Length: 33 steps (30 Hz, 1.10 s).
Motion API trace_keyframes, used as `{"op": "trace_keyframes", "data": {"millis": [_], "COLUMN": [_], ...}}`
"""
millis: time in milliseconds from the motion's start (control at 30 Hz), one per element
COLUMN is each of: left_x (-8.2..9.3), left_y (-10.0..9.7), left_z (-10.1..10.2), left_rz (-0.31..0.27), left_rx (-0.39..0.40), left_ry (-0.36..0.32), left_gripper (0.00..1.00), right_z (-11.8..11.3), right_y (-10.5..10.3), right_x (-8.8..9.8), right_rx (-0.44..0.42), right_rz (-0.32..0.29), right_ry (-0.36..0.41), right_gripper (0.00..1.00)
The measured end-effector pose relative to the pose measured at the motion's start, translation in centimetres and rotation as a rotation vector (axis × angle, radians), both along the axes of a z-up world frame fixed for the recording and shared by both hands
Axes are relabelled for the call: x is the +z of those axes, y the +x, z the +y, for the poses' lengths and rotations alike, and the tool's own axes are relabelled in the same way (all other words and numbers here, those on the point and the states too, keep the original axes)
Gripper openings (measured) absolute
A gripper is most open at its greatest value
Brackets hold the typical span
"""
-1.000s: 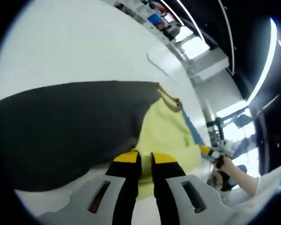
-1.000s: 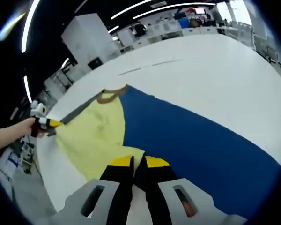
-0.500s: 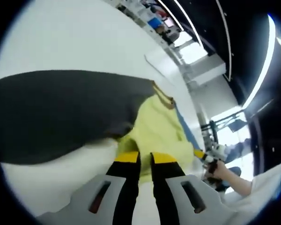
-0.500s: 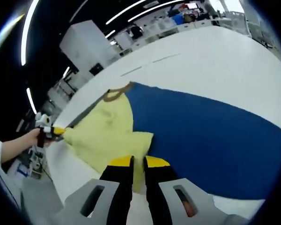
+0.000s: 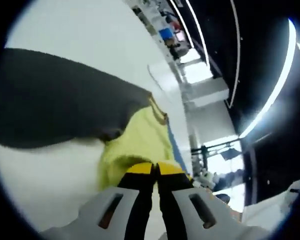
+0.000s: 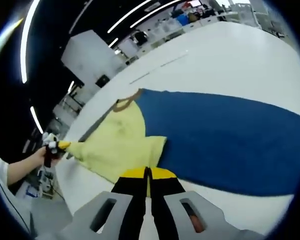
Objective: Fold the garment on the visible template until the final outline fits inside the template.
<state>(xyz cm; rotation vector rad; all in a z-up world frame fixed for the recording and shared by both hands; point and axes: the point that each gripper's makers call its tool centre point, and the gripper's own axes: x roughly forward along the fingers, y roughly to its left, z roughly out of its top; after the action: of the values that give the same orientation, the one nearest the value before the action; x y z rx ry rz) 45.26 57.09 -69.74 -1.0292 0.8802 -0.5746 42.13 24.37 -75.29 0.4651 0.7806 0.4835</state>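
Yellow garment [image 6: 121, 147] on blue template [image 6: 225, 140]; left gripper [image 5: 154, 168] and right gripper [image 6: 147, 173] each clamp its edge

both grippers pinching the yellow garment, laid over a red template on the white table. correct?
Not quite: the template is blue, not red, as the right gripper view shows. The rest holds: the left gripper and right gripper each pinch the yellow garment on the white table.

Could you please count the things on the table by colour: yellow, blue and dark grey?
Yellow: 1, the garment, with both the left hand-held gripper and the right hand-held gripper shut on it.
Blue: 1, the blue sheet.
Dark grey: 1, the grey sheet.
Total: 3.
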Motion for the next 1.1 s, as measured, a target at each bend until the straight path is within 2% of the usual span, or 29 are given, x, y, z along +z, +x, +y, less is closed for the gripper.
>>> {"op": "trace_keyframes", "data": {"millis": [33,67,167,267,333,367,433,567,667,833,1100], "left_x": [-0.1,-0.6,-1.2,-2.2,-2.7,-2.8,-3.2,-4.1,-4.3,-4.0,-3.5], "left_y": [0.0,0.1,0.1,0.1,-0.1,-0.2,-0.9,-2.6,-3.3,-4.0,-5.2], "left_z": [0.1,0.5,0.7,1.6,1.9,1.9,1.8,1.4,0.9,0.2,-0.3], "left_rz": [-0.007,-0.003,0.007,0.013,0.019,0.022,0.027,0.009,0.007,-0.004,-0.003], "left_rx": [-0.004,-0.004,-0.001,0.035,0.044,0.041,0.008,-0.094,-0.123,-0.153,-0.152], "left_ry": [0.020,0.069,0.102,0.162,0.180,0.185,0.206,0.291,0.300,0.297,0.279], "left_gripper": [0.00,0.00,0.00,0.01,0.08,0.15,0.22,0.25,0.19,0.01,0.00], "right_z": [0.0,0.0,-0.1,-0.2,-0.2,-0.2,-0.2,-0.2,-0.2,-0.4,-0.8], "right_y": [0.0,0.0,0.0,0.0,-0.1,-0.1,-0.2,-0.3,-0.4,-0.7,-1.7], "right_x": [0.0,0.1,0.2,0.3,0.4,0.4,0.5,0.7,0.8,1.3,2.3], "right_rx": [0.000,-0.001,-0.007,-0.010,-0.012,-0.013,-0.013,-0.016,-0.017,-0.021,-0.024], "right_rz": [0.000,0.000,-0.001,-0.002,-0.004,-0.005,-0.005,-0.008,-0.010,-0.019,-0.036], "right_ry": [0.000,0.002,0.006,0.007,0.009,0.009,0.010,0.012,0.012,0.012,0.007], "right_gripper": [0.02,0.02,0.02,0.02,0.02,0.02,0.02,0.02,0.02,0.02,0.01]}}
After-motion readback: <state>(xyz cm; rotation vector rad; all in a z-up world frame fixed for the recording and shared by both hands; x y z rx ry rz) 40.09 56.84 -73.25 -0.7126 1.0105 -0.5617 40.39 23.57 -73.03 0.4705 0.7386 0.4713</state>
